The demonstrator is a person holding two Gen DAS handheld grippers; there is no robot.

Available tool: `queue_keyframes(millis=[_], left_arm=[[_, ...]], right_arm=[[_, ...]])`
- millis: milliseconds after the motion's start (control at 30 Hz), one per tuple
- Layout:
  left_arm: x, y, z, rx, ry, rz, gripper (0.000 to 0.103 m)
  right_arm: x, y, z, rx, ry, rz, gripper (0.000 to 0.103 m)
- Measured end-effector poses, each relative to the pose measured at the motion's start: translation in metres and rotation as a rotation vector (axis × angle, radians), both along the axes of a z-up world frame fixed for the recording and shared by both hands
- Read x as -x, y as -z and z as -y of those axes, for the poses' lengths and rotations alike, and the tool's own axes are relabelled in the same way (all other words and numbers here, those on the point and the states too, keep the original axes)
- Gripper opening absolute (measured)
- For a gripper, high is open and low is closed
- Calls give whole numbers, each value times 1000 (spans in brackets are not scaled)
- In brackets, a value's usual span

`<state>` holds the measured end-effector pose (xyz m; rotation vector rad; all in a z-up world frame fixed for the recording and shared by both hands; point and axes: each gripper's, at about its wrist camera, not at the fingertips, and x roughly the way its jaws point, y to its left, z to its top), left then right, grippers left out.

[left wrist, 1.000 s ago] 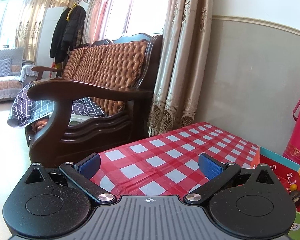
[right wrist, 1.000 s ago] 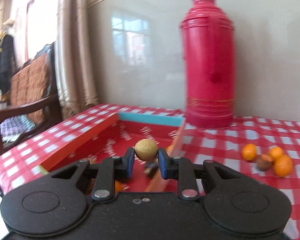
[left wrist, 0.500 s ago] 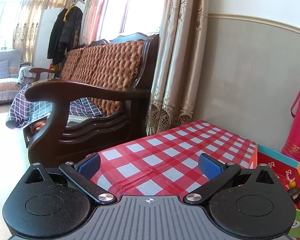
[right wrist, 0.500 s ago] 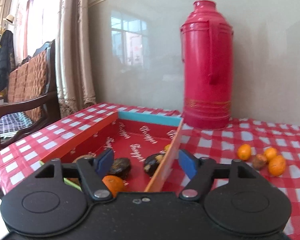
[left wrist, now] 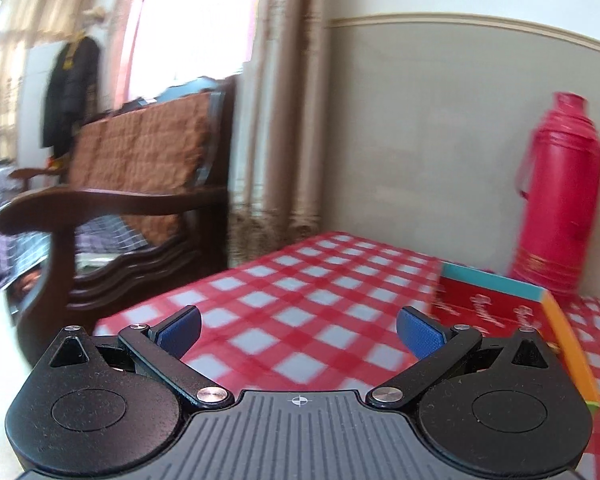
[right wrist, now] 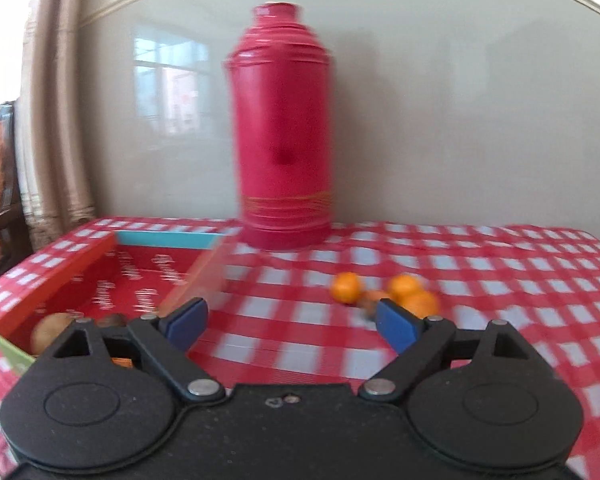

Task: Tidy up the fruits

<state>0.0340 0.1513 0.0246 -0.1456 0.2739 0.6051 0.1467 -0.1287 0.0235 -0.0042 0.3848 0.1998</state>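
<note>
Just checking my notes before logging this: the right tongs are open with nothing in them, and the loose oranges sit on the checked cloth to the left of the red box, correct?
Not quite. The right wrist view shows the oranges on the checked cloth to the right of the red box, not the left. The rest holds: the right tongs are open and hold nothing.

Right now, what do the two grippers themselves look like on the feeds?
Both look alike: a black body with two rounded lobes, each bearing a circular disc, black linkage bars on silver pivot pins, and blue pads on the fingers. The left gripper has a grey ribbed plate with a small crosshair mark; the right gripper has a speckled black plate. No cables or sleeves show.
</note>
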Motion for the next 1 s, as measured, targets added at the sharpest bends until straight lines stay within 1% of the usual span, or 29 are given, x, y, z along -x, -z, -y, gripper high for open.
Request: queue_keyframes(millis=[100, 200, 400, 500, 567, 700, 767, 833, 867, 900, 1000], left_arm=[[-12, -2, 26, -30, 96, 1, 103], [-24, -8, 55, -64, 202, -5, 103], [-58, -25, 132, -82, 456, -14, 103], [-78, -28, 172, -104, 571, -39, 103], [-94, -26, 198, -117, 631, -69, 103], [-122, -17, 241, -125, 703, -116, 102], [-132, -12, 259, -122, 722, -136, 102], [-145, -5, 277, -127, 739, -153, 92], [-150, -2, 285, -133, 749, -168, 82], [-157, 3, 291, -135, 760, -187, 79], [-172, 13, 311, -159, 754, -217, 79]], right_arm=[[2, 2, 29, -10, 77, 4, 86], [7, 3, 59, -27, 157, 20, 88], [18, 7, 110, -45, 303, 42, 89], [22, 9, 129, -54, 355, 44, 89], [27, 11, 141, -69, 380, 48, 90], [33, 12, 160, -76, 423, 57, 90], [37, 13, 170, -73, 449, 65, 90], [39, 13, 180, -74, 477, 71, 90], [42, 13, 185, -79, 486, 73, 90], [43, 13, 190, -84, 492, 73, 90], [46, 14, 202, -103, 501, 71, 90]])
